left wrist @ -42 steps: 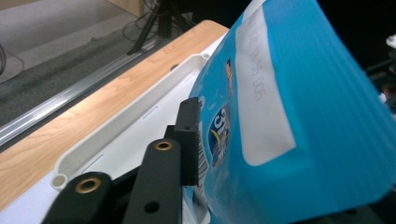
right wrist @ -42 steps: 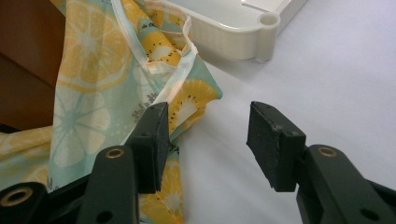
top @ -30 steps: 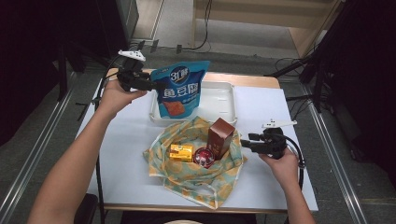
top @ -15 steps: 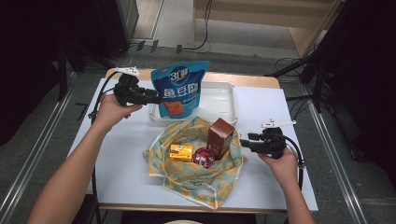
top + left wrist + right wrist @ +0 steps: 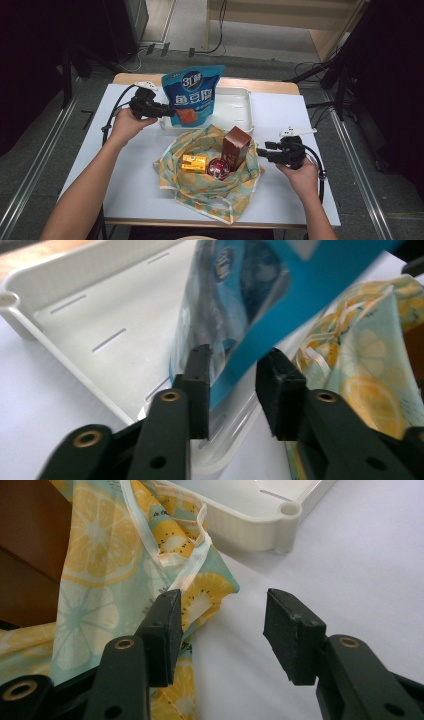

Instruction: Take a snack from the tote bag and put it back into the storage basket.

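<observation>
Left gripper [image 5: 167, 110] in the high view is at the lower left corner of the blue foil snack pouch [image 5: 192, 95], which stands upright in the white plastic tray [image 5: 240, 112]. I see my right gripper [image 5: 262, 151] low on the table, just beside the lemon-print cloth bag [image 5: 210, 192] that holds a brown carton [image 5: 236, 146], a small yellow box [image 5: 194, 163] and a round red tin [image 5: 218, 168].

From the left gripper view, the jaws stand slightly apart around the pouch [image 5: 250, 300] edge; I cannot tell if they press it.

From the right gripper view, the jaws are wide apart and hold nothing, the left one touching the cloth bag [image 5: 100, 580].
</observation>
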The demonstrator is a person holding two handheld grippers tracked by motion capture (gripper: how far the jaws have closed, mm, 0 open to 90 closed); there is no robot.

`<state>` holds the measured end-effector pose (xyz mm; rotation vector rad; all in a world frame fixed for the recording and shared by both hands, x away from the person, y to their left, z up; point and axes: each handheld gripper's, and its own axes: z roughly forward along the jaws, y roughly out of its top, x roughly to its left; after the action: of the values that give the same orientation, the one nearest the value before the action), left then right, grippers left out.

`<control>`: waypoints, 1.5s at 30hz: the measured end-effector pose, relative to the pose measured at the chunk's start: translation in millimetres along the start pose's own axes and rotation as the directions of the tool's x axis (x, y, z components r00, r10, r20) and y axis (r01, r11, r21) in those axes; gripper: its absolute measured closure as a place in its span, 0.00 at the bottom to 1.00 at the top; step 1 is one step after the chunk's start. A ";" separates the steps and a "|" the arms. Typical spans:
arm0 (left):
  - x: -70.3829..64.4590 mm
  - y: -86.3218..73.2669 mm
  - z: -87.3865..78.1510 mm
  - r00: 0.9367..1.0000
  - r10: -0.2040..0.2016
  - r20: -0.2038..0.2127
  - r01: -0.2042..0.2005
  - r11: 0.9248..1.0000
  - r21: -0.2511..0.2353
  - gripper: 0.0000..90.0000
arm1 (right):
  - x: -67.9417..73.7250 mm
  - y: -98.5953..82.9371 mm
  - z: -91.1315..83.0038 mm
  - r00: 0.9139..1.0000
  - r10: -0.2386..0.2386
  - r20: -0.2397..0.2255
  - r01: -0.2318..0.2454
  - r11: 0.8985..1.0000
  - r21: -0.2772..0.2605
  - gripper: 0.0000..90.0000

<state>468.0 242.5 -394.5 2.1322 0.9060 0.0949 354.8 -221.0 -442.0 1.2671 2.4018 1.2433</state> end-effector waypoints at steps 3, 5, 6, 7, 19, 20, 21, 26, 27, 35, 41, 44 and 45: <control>-0.5 -0.4 4.1 1.000 -0.009 -0.022 0.008 1.000 -0.005 0.91 | 0.5 0.6 0.7 1.000 -0.008 0.000 0.008 1.000 0.003 0.57; -1.6 0.4 5.5 0.999 -0.011 -0.042 0.010 1.000 -0.010 0.96 | 1.1 0.6 1.9 1.000 -0.013 0.000 0.013 1.000 0.008 0.57; -2.4 1.1 6.3 0.999 -0.011 -0.046 0.010 1.000 -0.012 0.99 | 1.5 0.7 2.4 1.000 -0.015 -0.002 0.015 1.000 0.011 0.57; -3.3 1.8 7.3 0.998 -0.012 -0.055 0.012 1.000 -0.014 1.00 | 2.1 0.8 2.7 1.000 -0.016 -0.002 0.016 1.000 0.012 0.57; -7.2 15.7 27.6 0.993 -0.080 -0.088 0.075 0.995 -0.068 1.00 | 3.2 1.4 2.5 1.000 -0.019 -0.005 0.019 1.000 0.008 0.57; -6.8 16.3 29.0 0.992 -0.090 -0.088 0.083 0.993 -0.079 1.00 | 3.2 1.3 2.3 1.000 -0.021 -0.006 0.021 1.000 0.007 0.57; -6.1 16.6 30.0 0.991 -0.094 -0.091 0.086 0.992 -0.089 1.00 | 3.2 1.3 2.1 1.000 -0.023 -0.007 0.023 1.000 0.007 0.57; -5.3 27.1 30.5 0.986 -0.080 -0.143 0.070 0.995 -0.071 1.00 | 2.8 0.8 1.8 1.000 -0.022 -0.007 0.022 1.000 0.008 0.57; -5.7 28.7 30.2 0.986 -0.074 -0.150 0.064 0.995 -0.072 1.00 | 2.7 0.7 1.8 1.000 -0.021 -0.006 0.021 1.000 0.008 0.57; 5.1 25.6 32.2 0.976 -0.130 -0.176 0.108 0.986 -0.130 1.00 | 2.5 -1.6 -0.2 1.000 -0.018 -0.002 0.018 1.000 0.010 0.57; -0.6 27.8 41.3 0.981 -0.113 -0.159 0.092 0.987 -0.133 1.00 | 1.2 -3.6 -1.4 1.000 -0.014 0.001 0.014 1.000 0.010 0.57; -2.2 28.9 47.8 0.982 -0.126 -0.142 0.104 0.983 -0.153 1.00 | 2.6 -3.9 -1.7 1.000 -0.015 0.000 0.015 1.000 0.011 0.57; -3.4 29.5 50.2 0.982 -0.128 -0.140 0.106 0.982 -0.158 1.00 | 2.9 -4.0 -1.8 1.000 -0.013 0.000 0.013 1.000 0.013 0.57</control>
<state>500.0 195.4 -407.1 1.9476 1.0759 0.2585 349.7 -221.1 -443.1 1.2525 2.4177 1.2257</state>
